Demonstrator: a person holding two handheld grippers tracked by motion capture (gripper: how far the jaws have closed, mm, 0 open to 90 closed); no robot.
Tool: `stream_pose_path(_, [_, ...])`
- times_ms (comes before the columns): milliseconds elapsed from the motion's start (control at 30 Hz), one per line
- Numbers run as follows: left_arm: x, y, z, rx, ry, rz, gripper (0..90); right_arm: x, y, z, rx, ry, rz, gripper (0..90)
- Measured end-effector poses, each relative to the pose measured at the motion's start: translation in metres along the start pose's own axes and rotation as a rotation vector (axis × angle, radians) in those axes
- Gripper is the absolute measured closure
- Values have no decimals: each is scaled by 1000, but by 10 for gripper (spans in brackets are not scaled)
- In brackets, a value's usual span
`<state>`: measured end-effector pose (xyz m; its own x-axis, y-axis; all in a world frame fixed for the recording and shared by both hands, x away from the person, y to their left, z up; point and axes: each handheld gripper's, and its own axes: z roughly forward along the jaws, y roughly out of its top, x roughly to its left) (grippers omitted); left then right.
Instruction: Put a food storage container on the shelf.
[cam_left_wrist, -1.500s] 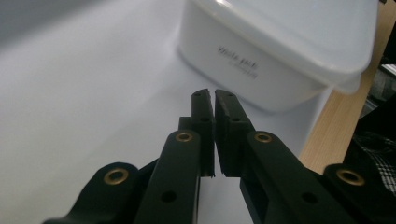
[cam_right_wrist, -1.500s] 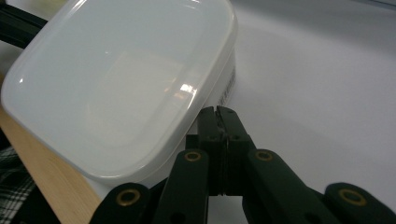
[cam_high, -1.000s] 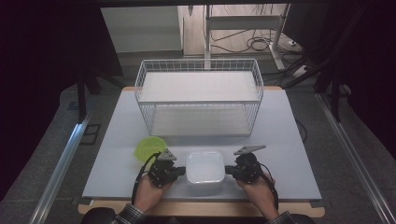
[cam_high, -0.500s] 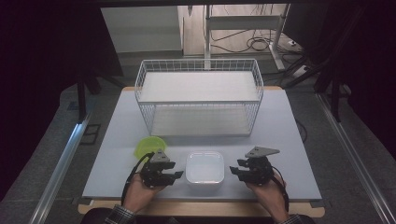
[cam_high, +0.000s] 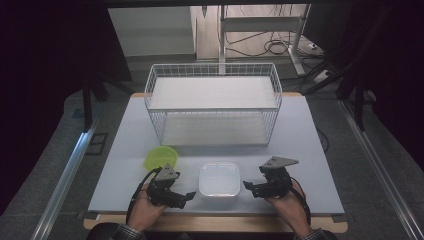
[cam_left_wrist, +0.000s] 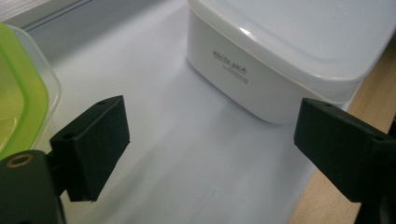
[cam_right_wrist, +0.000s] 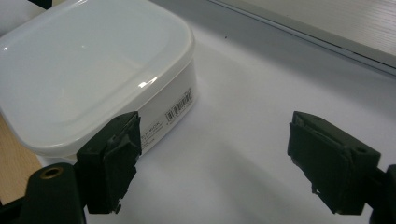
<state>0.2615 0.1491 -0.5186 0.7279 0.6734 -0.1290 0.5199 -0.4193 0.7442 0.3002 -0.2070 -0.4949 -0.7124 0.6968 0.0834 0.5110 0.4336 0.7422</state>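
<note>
A white square lidded container (cam_high: 218, 179) sits near the table's front edge, also close up in the left gripper view (cam_left_wrist: 289, 56) and the right gripper view (cam_right_wrist: 84, 70). My left gripper (cam_high: 186, 196) rests just left of it, open, its jaws (cam_left_wrist: 210, 140) wide apart over bare table. On the container's right, a short gap away, is my right gripper (cam_high: 249, 186), also open (cam_right_wrist: 219, 154) with nothing between its jaws. A lime-green bowl (cam_high: 160, 157) lies behind the left gripper and shows at the left edge of the left gripper view (cam_left_wrist: 18, 93).
A large white wire basket (cam_high: 215, 127) stands on the far half of the pale table (cam_high: 320, 150). The table's wooden front edge (cam_high: 215, 223) runs just below the hands. Dark floor, rails and cables surround the table.
Both grippers were pressed against the white container's sides a second ago. They have drawn outward and back from it, and the container stays in place.
</note>
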Motion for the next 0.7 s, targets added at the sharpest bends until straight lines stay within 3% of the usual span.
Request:
stream_pose_path(200, [1,0,0,-28,0,21,88,-2,1,-4,-18,8,11,158])
stream_pose_path(300, [2,0,0,-37,9,39,75,-1,2,-6,-23,12,-7,140])
stream_pose_path(700, [-2,17,-7,-43,-9,21,71,9,12,-9,-35,11,-39,96])
